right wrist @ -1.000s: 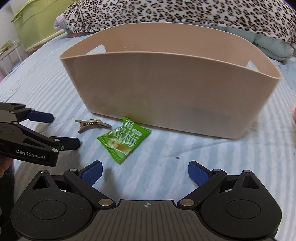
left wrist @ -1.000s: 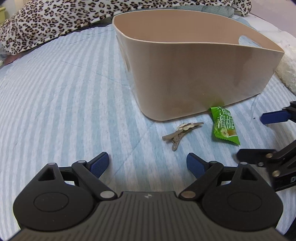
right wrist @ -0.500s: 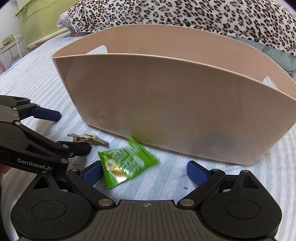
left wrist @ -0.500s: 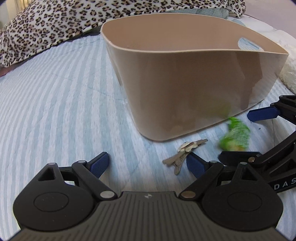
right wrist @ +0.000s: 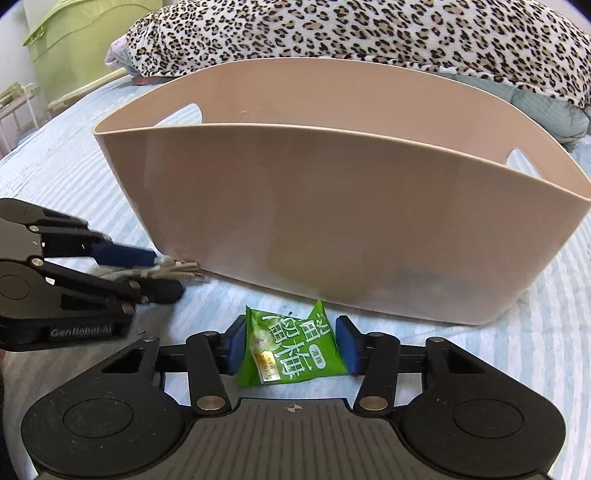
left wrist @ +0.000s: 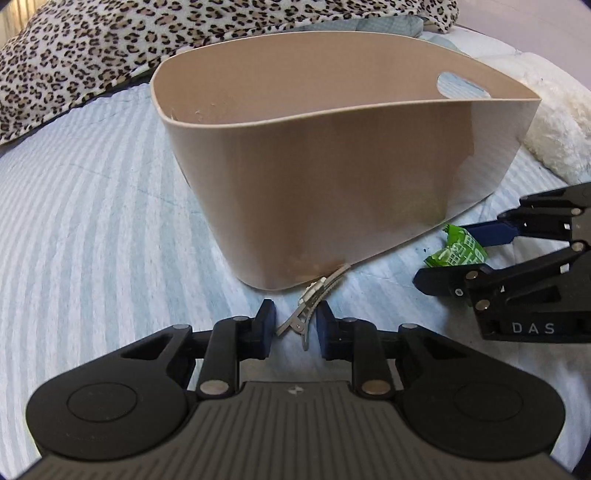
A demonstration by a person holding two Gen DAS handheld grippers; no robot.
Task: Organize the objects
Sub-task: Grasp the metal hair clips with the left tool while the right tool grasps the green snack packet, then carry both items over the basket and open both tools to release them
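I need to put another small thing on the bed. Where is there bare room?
Free: striped sheet left of the beige basket, up to the leopard blanket. Crowded: the basket's front foot, where the hair clip, green snack packet and both grippers sit.

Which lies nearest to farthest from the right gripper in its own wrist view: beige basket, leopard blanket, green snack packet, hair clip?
1. green snack packet: between the right gripper fingers.
2. hair clip: to the left, at the left gripper.
3. beige basket: straight ahead; close to call with the clip.
4. leopard blanket: behind the basket.
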